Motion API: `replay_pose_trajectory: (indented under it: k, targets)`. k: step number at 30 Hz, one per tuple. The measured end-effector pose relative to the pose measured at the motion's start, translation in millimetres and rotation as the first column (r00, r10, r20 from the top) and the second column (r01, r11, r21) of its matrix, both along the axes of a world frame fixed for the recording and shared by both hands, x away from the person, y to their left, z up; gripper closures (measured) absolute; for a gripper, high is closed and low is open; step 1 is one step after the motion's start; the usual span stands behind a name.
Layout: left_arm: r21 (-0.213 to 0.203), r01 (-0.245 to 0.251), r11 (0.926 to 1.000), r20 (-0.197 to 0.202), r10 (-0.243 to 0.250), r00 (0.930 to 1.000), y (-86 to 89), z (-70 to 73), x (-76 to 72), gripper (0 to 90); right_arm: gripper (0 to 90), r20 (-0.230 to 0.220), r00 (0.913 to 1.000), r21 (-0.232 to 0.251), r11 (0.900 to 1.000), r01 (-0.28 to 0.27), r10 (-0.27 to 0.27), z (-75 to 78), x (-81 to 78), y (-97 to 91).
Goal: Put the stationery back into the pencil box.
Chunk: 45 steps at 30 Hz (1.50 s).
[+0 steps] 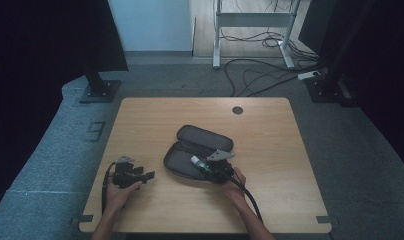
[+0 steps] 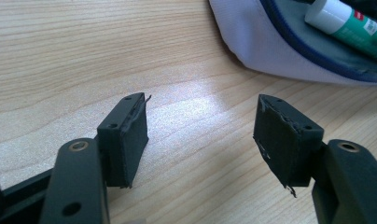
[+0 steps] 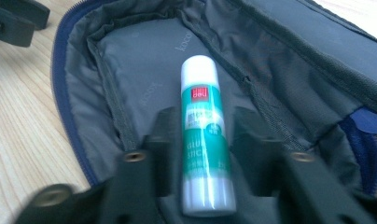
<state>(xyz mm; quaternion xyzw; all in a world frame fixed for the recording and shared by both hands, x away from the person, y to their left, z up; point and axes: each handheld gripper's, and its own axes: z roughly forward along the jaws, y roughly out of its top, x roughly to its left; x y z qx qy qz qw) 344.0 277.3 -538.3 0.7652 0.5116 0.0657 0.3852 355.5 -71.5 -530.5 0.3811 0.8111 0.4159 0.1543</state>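
Right gripper view: a glue stick (image 3: 203, 135), white-capped with a green label, was seen at centre frame between the jaws of the right gripper (image 3: 201, 154). The jaws stood either side of the tube; whether they pinched it or had just parted could not be told. The stick lay over the grey lining of an open pencil case (image 3: 130, 70).

High view: the case (image 1: 182, 160) was recorded at mid-table, the left gripper (image 1: 149, 176) at lower left, jaws spread and empty over bare wood.

Handling note: the stick was judged best lowered flat onto the lining, clear of the zip edge, before release.
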Motion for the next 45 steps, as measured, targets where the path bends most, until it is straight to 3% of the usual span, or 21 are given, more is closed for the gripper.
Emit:
replay_pose_trajectory:
  k: [4, 10, 24, 34, 45]
  targets:
    - [0.0, 0.001, 1.0, -0.001, -0.001, 1.0, 0.1, 0.3, -0.2, 34.8, 45.0, 0.031, 0.9992, 0.037, 0.999, 0.023, -0.025, 6.5, -6.6, -6.0]
    - [0.001, 0.0, 1.0, -0.001, 0.0, 1.0, -0.8, 0.1, -0.2, 34.5, 43.1, 0.052, 0.9979, 0.105, 0.9939, 0.033, -0.039, 16.0, -18.8, -23.8]
    - [0.0, 0.001, 1.0, -0.002, -0.001, 1.0, -0.8, 0.2, -0.2, 34.5, 42.1, 0.056, 0.9978, 0.117, 0.9927, 0.028, -0.035, 15.5, -39.2, -51.0]
    - [0.0, -0.001, 1.0, -0.004, 0.001, 1.0, 0.7, 0.5, -0.2, 34.4, 42.0, 0.047, 0.9962, 0.154, 0.9859, 0.065, -0.073, 15.8, -52.2, -78.1]
    - [-0.002, -0.001, 1.0, -0.004, 0.001, 1.0, 1.3, 1.0, -0.4, 34.4, 42.0, 0.015, 0.9926, 0.139, 0.9833, 0.117, -0.121, -3.9, -73.0, -115.1]
